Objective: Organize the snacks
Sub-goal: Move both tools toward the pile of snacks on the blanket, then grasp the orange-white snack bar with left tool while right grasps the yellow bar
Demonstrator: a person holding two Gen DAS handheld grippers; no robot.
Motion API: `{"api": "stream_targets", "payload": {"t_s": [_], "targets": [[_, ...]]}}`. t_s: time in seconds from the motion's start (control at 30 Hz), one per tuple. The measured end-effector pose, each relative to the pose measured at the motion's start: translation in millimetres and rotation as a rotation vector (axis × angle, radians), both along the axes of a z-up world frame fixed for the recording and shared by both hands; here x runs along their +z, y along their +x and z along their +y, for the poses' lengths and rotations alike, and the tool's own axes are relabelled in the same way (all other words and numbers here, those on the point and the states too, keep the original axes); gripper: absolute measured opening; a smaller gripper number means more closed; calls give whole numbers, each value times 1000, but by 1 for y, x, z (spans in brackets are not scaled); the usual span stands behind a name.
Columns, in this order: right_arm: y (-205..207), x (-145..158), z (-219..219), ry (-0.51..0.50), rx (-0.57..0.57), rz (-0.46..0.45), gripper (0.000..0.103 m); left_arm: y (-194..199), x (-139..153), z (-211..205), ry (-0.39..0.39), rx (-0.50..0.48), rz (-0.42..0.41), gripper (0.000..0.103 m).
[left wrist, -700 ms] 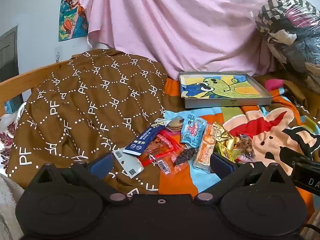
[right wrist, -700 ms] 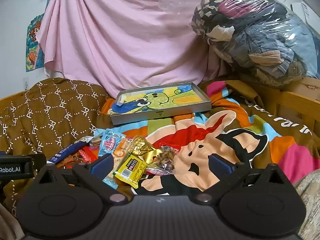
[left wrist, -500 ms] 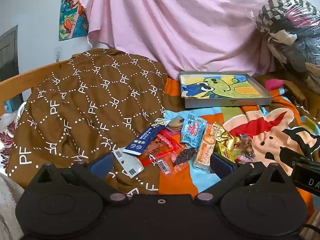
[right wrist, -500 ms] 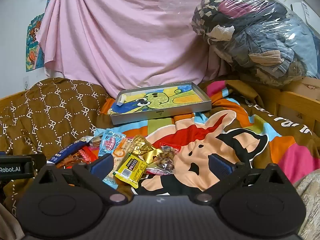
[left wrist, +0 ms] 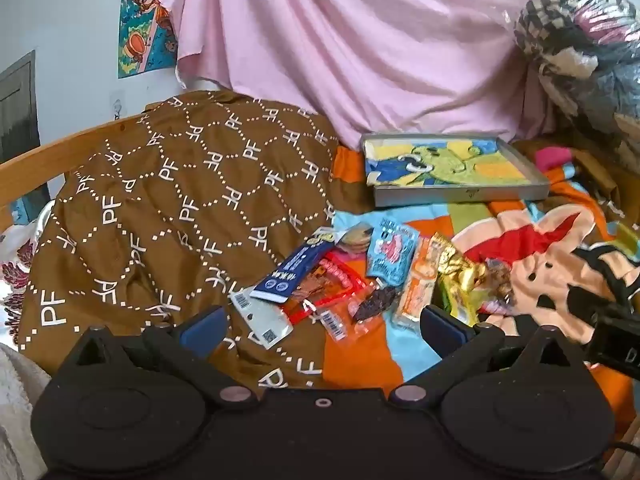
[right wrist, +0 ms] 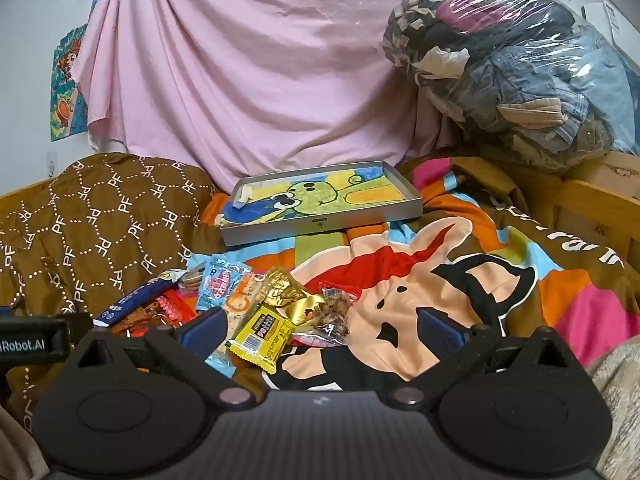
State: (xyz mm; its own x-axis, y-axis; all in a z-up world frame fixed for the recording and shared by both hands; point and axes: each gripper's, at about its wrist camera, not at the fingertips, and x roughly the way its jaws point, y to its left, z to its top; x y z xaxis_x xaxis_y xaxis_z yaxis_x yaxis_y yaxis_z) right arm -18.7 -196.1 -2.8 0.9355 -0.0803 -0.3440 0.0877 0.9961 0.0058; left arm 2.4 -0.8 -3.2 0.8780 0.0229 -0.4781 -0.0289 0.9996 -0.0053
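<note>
Nothing has moved: both hand-held grippers gape empty; only the right view shows the yellow packet (right wrist: 264, 334).

Glossy foil wrappers (right wrist: 294, 294), cloth blanket (right wrist: 460, 280)

The brown quilt (left wrist: 168, 216) on the left part of the bed carries a white "PF" repeated inside dotted hexagons. In the right wrist view, a black block (right wrist: 34, 345) at the left edge reads "Robot.AI", its start cut off. The colourful cartoon blanket (right wrist: 568, 256) shows large white letters near the bed's right edge, only partly readable as "rai". Print on the snack packets (left wrist: 360, 280) is too small to read.
</note>
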Motion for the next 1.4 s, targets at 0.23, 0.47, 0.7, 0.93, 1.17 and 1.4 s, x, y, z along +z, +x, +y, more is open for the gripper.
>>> {"api": "stream_targets", "payload": {"t_s": [0.23,0.47,0.7,0.93,1.17,1.4], "targets": [[10,4,-9,65,85,64,103,17,-6,4,21,2,98,102],[32,10,-19,121,185,158,103,51,-1,3,164,-82,186,102],[63,12,-22,62,265,228,103,89,8,3,233,-198,185,102],[106,-5,-29,117,264,355,103,138,2,0,118,-250,181,102],[139,-26,-24,195,275,400,103,183,-13,-22,41,-382,230,102],[160,-45,-17,177,268,464,93,202,-31,-43,116,-507,259,102]]}}
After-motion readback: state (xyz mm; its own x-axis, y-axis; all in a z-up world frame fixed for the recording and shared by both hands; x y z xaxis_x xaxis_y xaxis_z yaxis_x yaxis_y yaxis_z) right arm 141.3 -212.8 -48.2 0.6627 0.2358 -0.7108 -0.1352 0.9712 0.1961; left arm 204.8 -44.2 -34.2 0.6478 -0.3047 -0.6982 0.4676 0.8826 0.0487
